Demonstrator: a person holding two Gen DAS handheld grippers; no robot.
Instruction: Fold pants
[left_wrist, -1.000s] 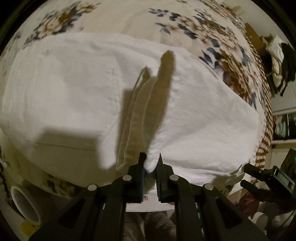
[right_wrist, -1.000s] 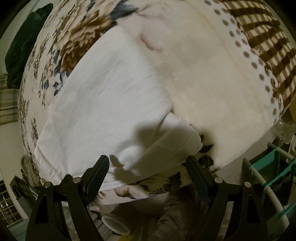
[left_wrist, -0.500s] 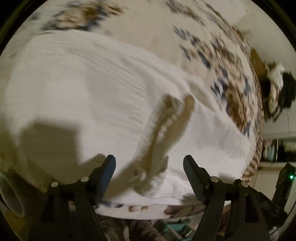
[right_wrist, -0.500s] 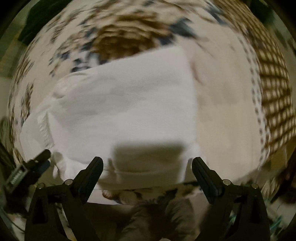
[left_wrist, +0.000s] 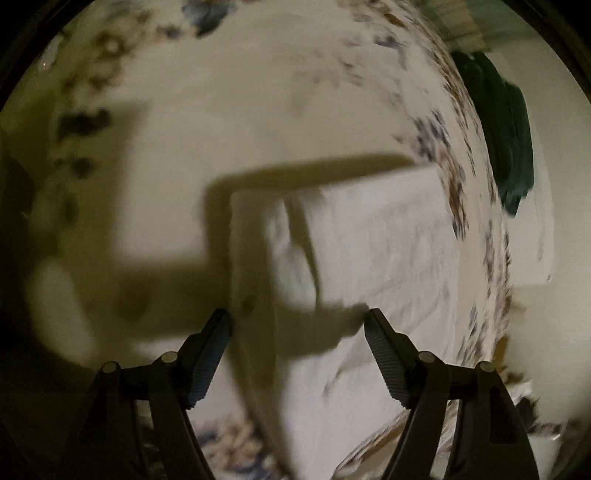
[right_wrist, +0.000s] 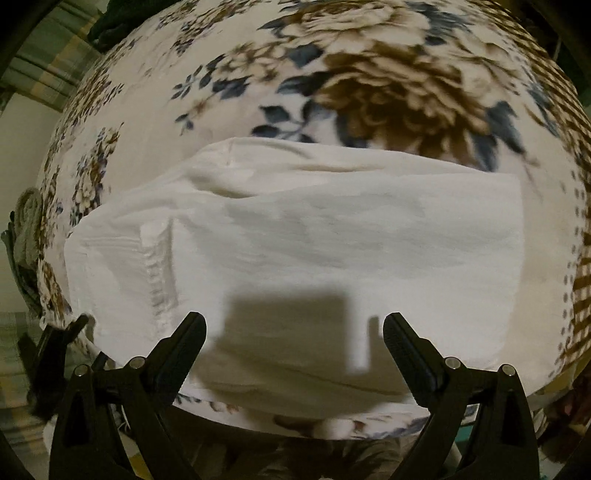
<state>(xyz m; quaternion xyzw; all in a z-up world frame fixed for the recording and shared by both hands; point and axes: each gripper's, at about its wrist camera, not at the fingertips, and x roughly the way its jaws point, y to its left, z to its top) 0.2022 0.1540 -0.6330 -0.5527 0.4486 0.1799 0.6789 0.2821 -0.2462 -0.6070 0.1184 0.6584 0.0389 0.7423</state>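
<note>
Both jaws stood wide and empty: my left gripper hovered over the white pants, my right gripper likewise. They lay as a flat folded rectangle on the floral blanket; I judged folding nearly complete, perhaps one smoothing left.

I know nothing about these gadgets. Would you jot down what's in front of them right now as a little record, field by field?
garment: white pants, folded into a rough rectangle, lying flat
surface: floral blanket, brown and blue flowers
left gripper: open, holding nothing, above the pants
right gripper: open, holding nothing, near edge of the pants in front of it
shadow: blocky gripper shadow falls on the near part of the pants
background: dark green cloth beyond the blanket's edge
image quality: left view blurred
</note>
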